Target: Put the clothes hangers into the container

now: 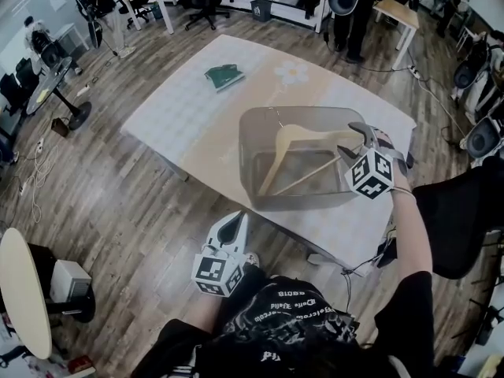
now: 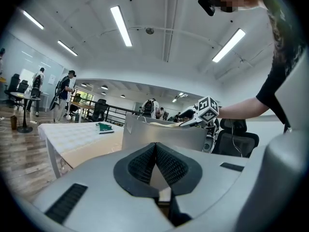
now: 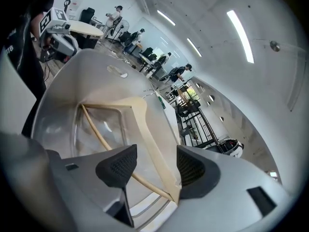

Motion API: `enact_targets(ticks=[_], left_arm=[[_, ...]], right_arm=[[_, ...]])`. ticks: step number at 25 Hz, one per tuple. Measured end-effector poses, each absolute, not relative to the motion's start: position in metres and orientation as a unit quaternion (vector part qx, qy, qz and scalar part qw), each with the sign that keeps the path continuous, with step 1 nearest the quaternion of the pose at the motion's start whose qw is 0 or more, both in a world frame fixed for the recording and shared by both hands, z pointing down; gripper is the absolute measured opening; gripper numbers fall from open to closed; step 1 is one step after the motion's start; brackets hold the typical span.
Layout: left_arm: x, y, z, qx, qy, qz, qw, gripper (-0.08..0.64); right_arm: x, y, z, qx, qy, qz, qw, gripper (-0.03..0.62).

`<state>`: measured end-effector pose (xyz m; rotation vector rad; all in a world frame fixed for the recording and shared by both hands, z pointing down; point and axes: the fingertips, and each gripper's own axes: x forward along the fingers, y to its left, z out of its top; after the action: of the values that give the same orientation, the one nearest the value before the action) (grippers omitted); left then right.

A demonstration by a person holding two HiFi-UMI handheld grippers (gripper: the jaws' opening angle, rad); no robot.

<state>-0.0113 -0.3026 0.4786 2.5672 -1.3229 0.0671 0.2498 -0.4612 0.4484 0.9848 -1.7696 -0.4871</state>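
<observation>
A pale wooden hanger (image 1: 303,138) leans inside the translucent grey container (image 1: 253,187) on the table, its hook toward the far rim. My right gripper (image 1: 362,132) is at the container's right rim, open. In the right gripper view the hanger (image 3: 145,124) runs between the spread jaws of that gripper (image 3: 154,163), its end close by the right pad, and neither pad presses on it. My left gripper (image 1: 235,223) hangs low in front of the table edge, near the person's lap. Its pads (image 2: 155,146) meet with nothing between them; the container (image 2: 164,135) stands ahead of it.
A green item (image 1: 224,75) lies on the far part of the light tablecloth (image 1: 181,124). A black chair (image 1: 457,219) is at the right and a round side table (image 1: 24,290) at the left. Desks, chairs and people fill the background.
</observation>
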Motion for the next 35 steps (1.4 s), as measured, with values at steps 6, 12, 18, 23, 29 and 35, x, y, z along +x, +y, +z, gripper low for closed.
enact_targets(ticks=[6,12,18,23,29,35], left_arm=[[-0.004,-0.282,0.473,0.889,-0.443,0.017,0.119,0.02],[-0.001,-0.256,0.472,0.893,-0.434,0.015,0.116,0.02],[0.009,-0.232,0.474,0.898,-0.424,0.019,0.114,0.02],[0.019,-0.212,0.478,0.903,-0.413,0.025,0.112,0.02],[0.03,-0.188,0.482,0.908,-0.403,0.03,0.107,0.02],[0.035,-0.18,0.487,0.907,-0.406,0.031,0.109,0.02]], right_arm=[[0.243,-0.43,0.415,0.457,-0.762,-0.17,0.426,0.265],[0.241,-0.382,0.389,0.497,-0.78,-0.15,0.349,0.264],[0.249,-0.329,0.372,0.544,-0.785,-0.139,0.263,0.258],[0.246,-0.284,0.383,0.576,-0.783,-0.12,0.201,0.253],[0.244,-0.233,0.409,0.613,-0.775,-0.075,0.135,0.253],[0.236,-0.201,0.461,0.63,-0.768,-0.017,0.116,0.253]])
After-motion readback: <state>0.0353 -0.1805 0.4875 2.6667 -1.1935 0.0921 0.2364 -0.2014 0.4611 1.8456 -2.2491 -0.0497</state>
